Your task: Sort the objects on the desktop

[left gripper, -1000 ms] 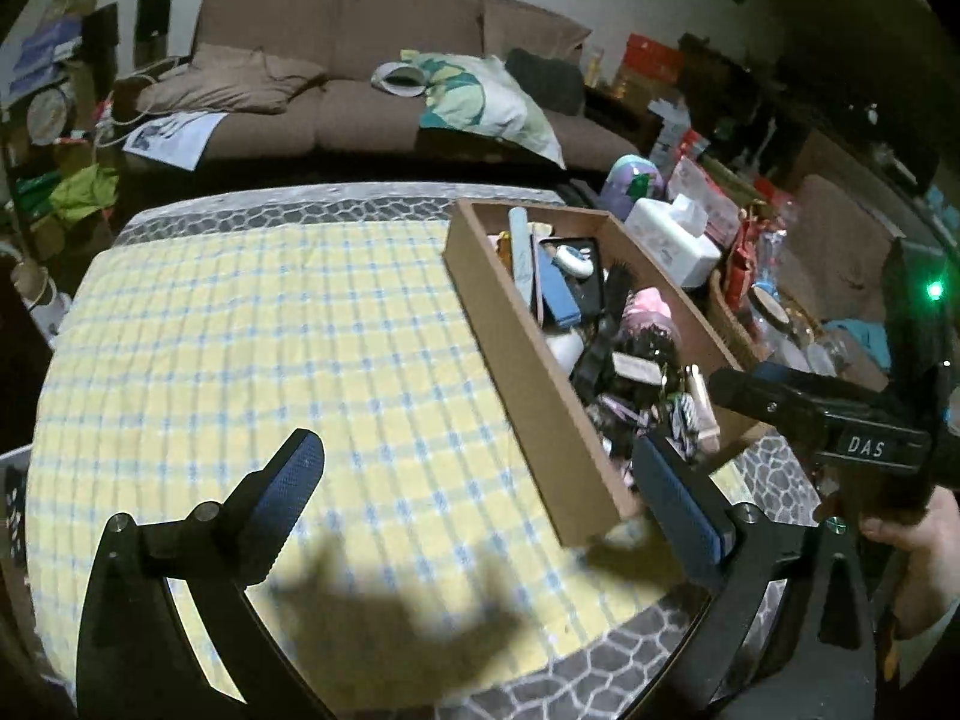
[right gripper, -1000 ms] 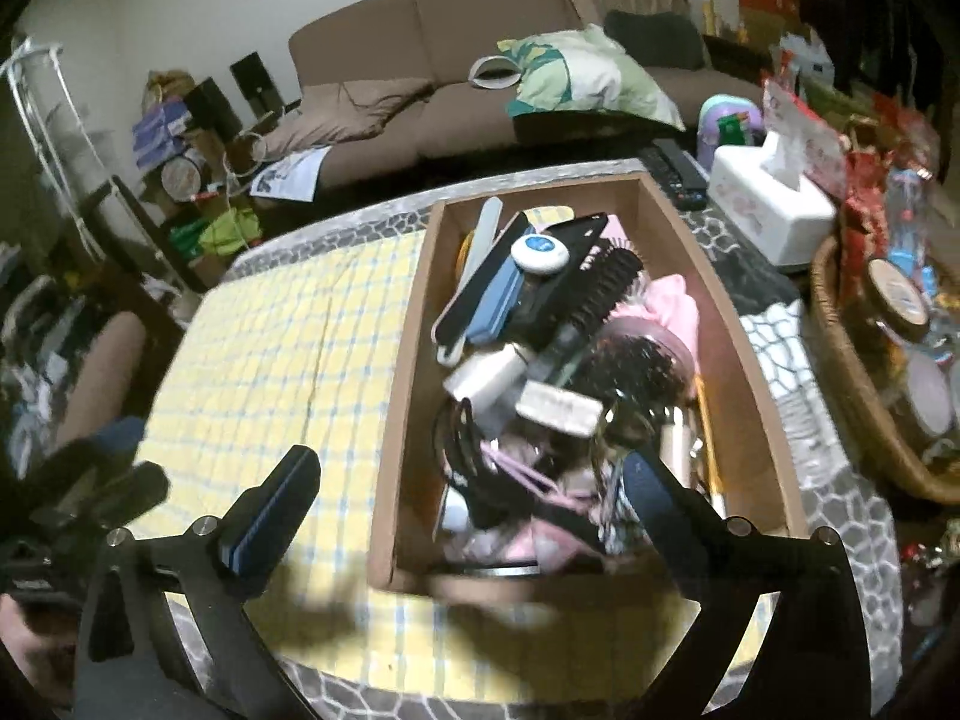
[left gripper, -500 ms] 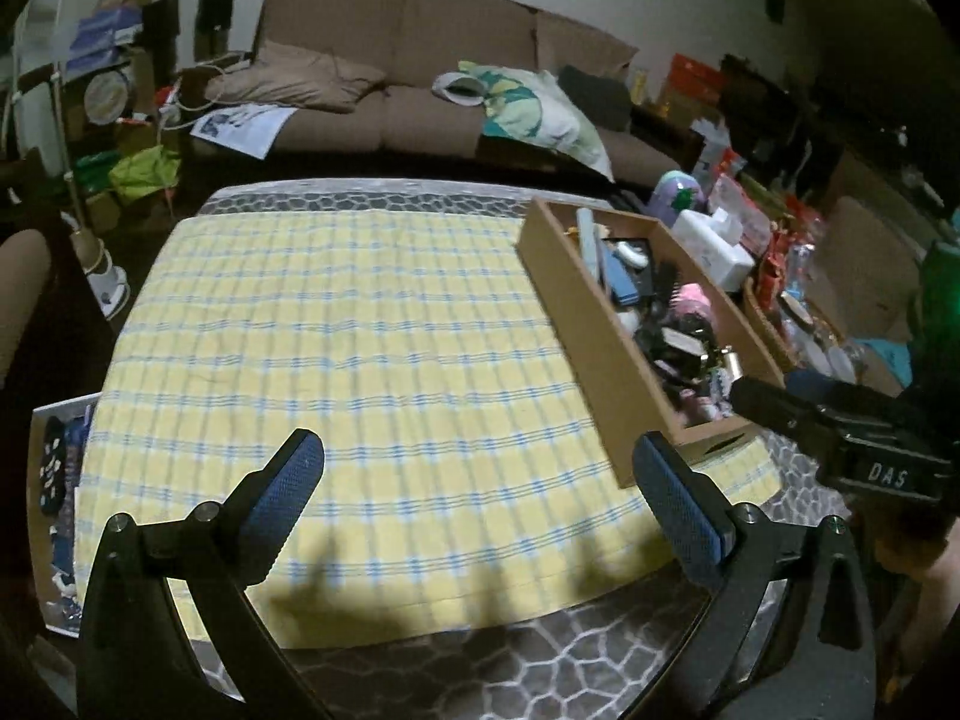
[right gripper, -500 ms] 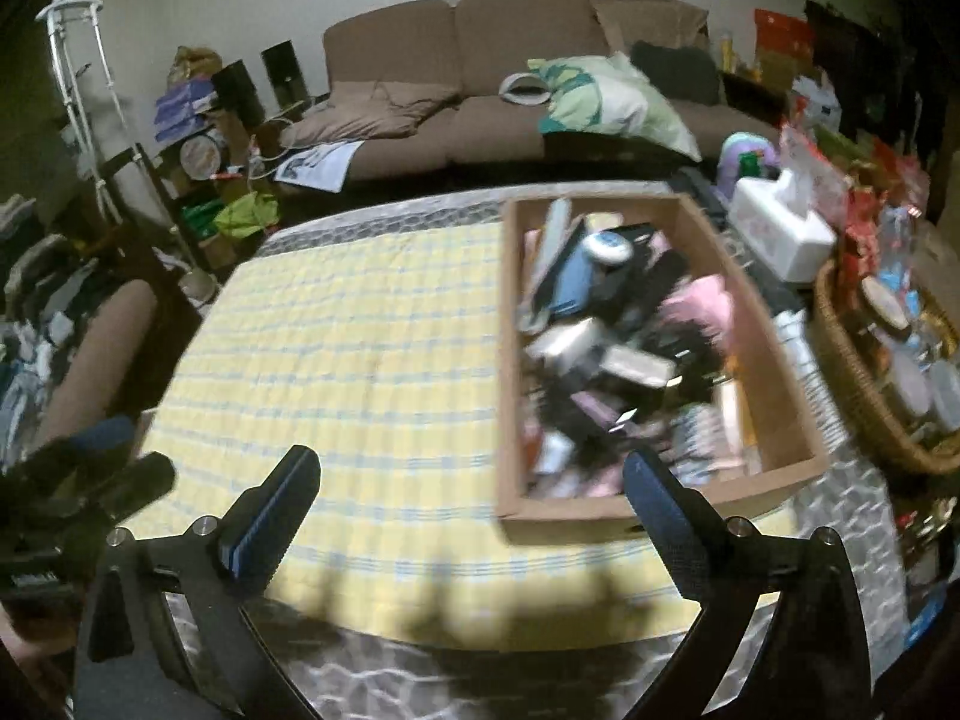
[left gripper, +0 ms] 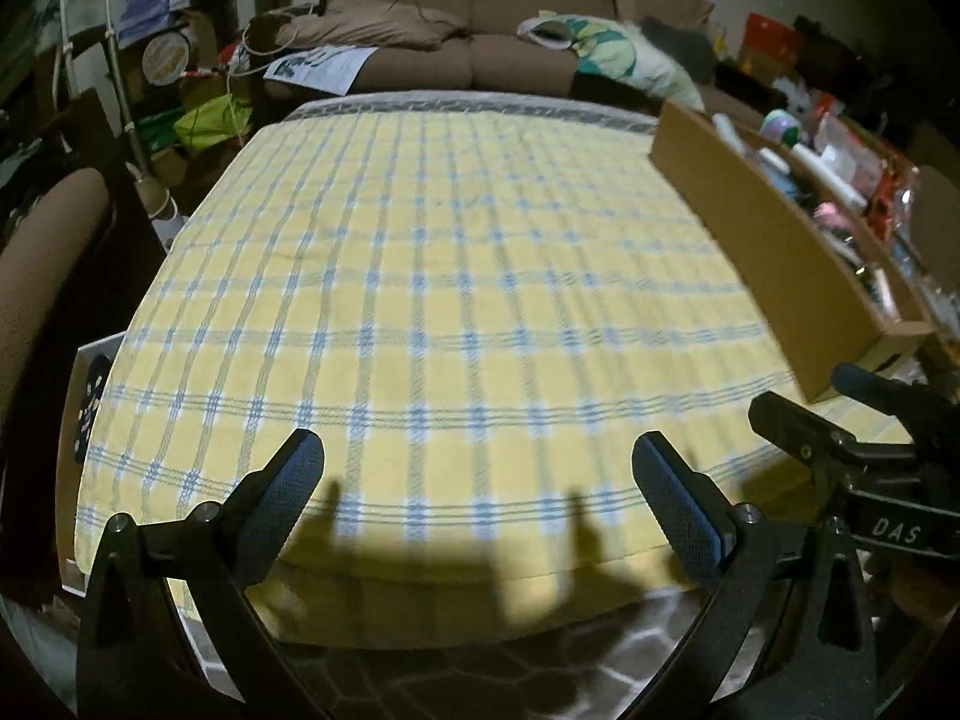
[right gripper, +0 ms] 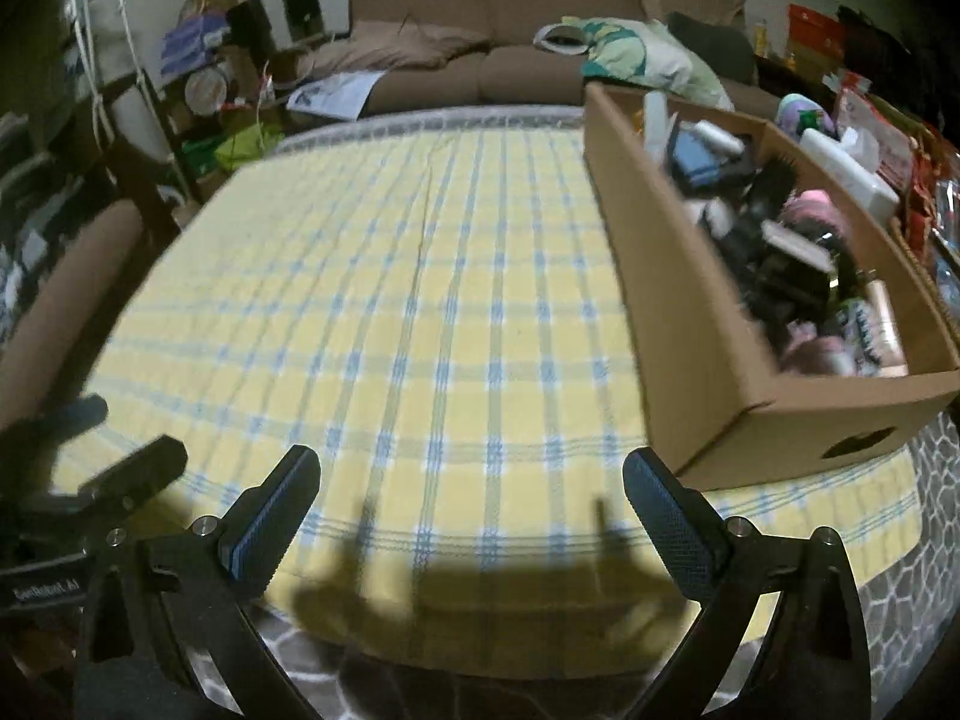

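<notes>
Right wrist view: brown cardboard box (right gripper: 708, 324) crammed with stiff, light toiletries sits on the yellow-checked surface (right gripper: 420, 300); grip items mid-body. Both grippers' fingers (right gripper: 270, 516) gape, empty.

The cloth (right gripper: 420, 276) is yellow with a blue and white check; the table's (right gripper: 936, 498) rim shows a grey and white honeycomb pattern. The box (right gripper: 672, 276) is plain brown cardboard. The sofa (right gripper: 498, 18) is brown, and its cushion (right gripper: 636, 54) pale green and white.
</notes>
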### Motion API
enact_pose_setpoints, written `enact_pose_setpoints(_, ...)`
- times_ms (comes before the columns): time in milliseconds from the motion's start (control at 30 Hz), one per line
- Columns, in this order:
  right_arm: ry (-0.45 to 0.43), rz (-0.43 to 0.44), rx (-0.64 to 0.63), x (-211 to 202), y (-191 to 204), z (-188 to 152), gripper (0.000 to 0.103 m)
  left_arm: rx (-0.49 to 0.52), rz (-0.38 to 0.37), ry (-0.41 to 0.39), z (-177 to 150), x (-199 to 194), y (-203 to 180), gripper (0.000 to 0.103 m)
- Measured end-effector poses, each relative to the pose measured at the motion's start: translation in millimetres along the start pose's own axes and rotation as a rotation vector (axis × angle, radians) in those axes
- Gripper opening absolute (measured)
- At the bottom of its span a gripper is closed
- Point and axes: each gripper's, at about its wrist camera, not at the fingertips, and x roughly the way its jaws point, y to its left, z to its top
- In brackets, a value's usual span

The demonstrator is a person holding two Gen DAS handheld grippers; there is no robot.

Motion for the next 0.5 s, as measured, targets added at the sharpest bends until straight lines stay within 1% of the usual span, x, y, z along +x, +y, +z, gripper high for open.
enact_pose_setpoints(167, 0.025, -0.030, -0.021, 24, 5, -12, 0.103, -0.035, 0.003, 0.017, -6, 18, 8, 0.103)
enact_pose_setpoints(233, 0.035, -0.031, -0.012, 30, 2, -15, 0.103, -0.037, 0.014, 0.030, -11, 24, 9, 0.103)
enact_pose_setpoints(367, 0.048, -0.050, 0.005, 41, -7, -26, 0.103, -0.049, 0.009, 0.060, -22, 34, 8, 0.103)
enact_pose_setpoints(433, 0.027, -0.063, 0.005, 40, -12, -29, 0.103, -0.035, 0.019, 0.053, -27, 35, 6, 0.103)
enact_pose_setpoints(500, 0.024, -0.055, 0.009, 39, -14, -31, 0.103, -0.010, 0.034, 0.052, -28, 37, 2, 0.103)
